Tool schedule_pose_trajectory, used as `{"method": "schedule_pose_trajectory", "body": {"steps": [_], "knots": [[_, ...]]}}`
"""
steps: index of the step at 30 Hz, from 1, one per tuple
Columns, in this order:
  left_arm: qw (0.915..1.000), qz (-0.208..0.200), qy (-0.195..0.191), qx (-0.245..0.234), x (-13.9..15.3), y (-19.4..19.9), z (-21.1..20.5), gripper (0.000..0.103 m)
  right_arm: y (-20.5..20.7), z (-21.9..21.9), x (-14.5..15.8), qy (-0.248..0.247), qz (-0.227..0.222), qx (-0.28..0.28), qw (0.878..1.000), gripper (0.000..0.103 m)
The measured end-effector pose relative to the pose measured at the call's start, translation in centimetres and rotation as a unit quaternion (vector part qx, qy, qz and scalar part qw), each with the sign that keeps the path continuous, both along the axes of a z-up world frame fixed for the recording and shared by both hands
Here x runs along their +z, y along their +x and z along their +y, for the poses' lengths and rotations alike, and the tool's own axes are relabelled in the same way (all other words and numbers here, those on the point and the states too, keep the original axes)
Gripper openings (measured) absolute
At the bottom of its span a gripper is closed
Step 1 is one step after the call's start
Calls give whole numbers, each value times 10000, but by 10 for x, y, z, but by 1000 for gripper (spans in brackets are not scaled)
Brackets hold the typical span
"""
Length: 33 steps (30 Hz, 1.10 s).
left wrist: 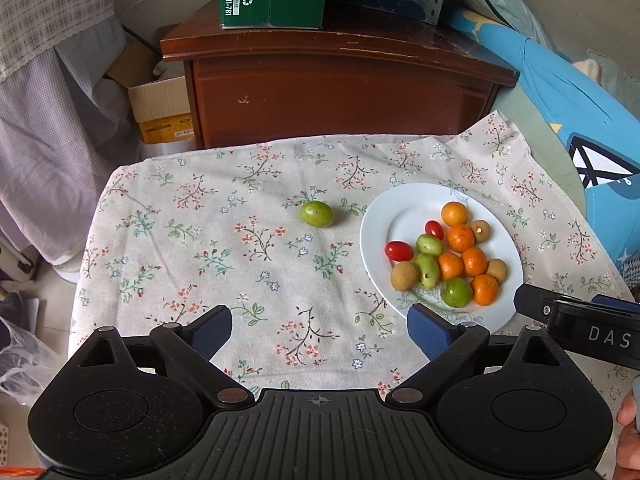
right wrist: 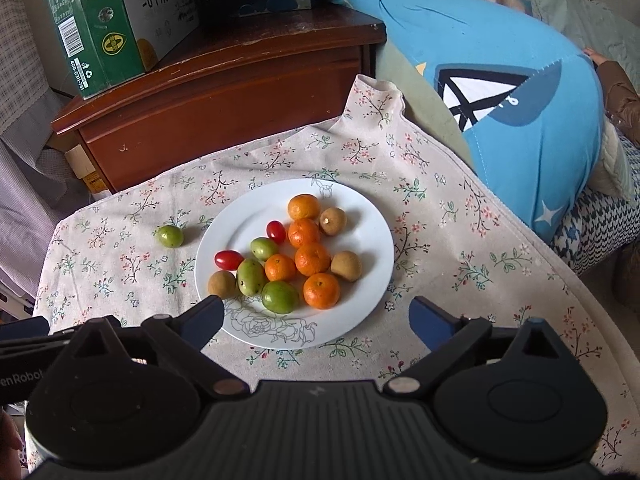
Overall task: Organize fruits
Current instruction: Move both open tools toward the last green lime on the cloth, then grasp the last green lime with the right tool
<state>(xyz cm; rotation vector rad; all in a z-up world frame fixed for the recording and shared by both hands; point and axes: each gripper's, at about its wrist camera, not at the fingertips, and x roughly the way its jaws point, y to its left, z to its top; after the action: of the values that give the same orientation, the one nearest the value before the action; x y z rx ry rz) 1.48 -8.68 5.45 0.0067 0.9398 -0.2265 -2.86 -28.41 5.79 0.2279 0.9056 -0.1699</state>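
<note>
On the flowery tabletop [left wrist: 192, 248] sits a white plate [right wrist: 368, 236] full of little fruits. One green fruit [left wrist: 316, 213] lies alone beside it. Both the left gripper [left wrist: 320, 330] and right gripper [right wrist: 318, 320] have fingers wide apart, holding nothing.

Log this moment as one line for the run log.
left tool: open, empty | right tool: open, empty | plate: holds fruit | green fruit: alone on tablecloth, outside plate

We see a glossy white plate [right wrist: 372, 216] on matt floral cloth [right wrist: 460, 248]. Behind stands a scuffed, varnished wooden cabinet [left wrist: 340, 92].
</note>
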Motion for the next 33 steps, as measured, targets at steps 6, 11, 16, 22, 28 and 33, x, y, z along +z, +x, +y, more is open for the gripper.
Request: {"method": "schedule_pose_trajectory", "body": {"steps": [6,11,16,22,28,33], "knots": [[9999,-107,77,43,4,8,0,96,4,0,-6,-74,149,-158,9997,100],[9995,-165,73,272,7,12,17,96,4,-2,-7,339,-162,-48,9993,100],[9989,-238,179,368,5,15,29,96,11,16,-12,567,-588,558,9951,98],[9975,-200,317,592,-2,19,48,96,35,45,-28,700,-844,1352,9847,77],[9959,-41,208,878,-11,25,71,96,67,70,-46,595,-937,2013,9732,54],[9945,62,200,1030,-19,30,83,96,99,86,-64,423,-900,2325,9675,48]]}}
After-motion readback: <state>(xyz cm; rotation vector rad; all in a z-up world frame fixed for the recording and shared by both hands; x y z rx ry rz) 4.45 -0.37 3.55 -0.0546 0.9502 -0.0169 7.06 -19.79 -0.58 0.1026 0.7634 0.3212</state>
